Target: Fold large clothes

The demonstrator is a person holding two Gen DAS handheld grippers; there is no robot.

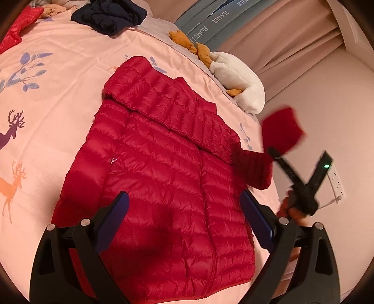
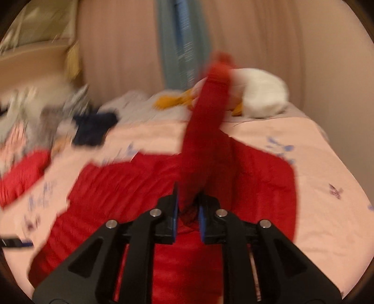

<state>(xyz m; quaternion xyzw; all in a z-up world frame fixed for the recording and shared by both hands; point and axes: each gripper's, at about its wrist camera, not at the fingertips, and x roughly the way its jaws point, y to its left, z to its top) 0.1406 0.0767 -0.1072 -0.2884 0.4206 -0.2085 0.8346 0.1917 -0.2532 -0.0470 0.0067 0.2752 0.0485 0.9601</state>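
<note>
A red quilted puffer jacket (image 1: 163, 163) lies flat on the pink bed cover, hood toward the far side. My left gripper (image 1: 184, 203) is open and empty, hovering over the jacket's lower half. My right gripper (image 2: 188, 205) is shut on the jacket's red sleeve (image 2: 205, 121) and holds it lifted above the jacket body (image 2: 116, 187). In the left wrist view the right gripper (image 1: 273, 154) shows at the right edge of the bed with the sleeve cuff (image 1: 282, 131) raised. The right wrist view is motion-blurred.
A pink bed cover (image 1: 58, 93) with deer and leaf prints. A dark navy garment (image 1: 109, 14) and another red garment (image 1: 16, 25) lie at the far side. A white and orange plush toy (image 1: 236, 77) lies at the bed's right edge. A curtain (image 2: 116, 58) hangs behind.
</note>
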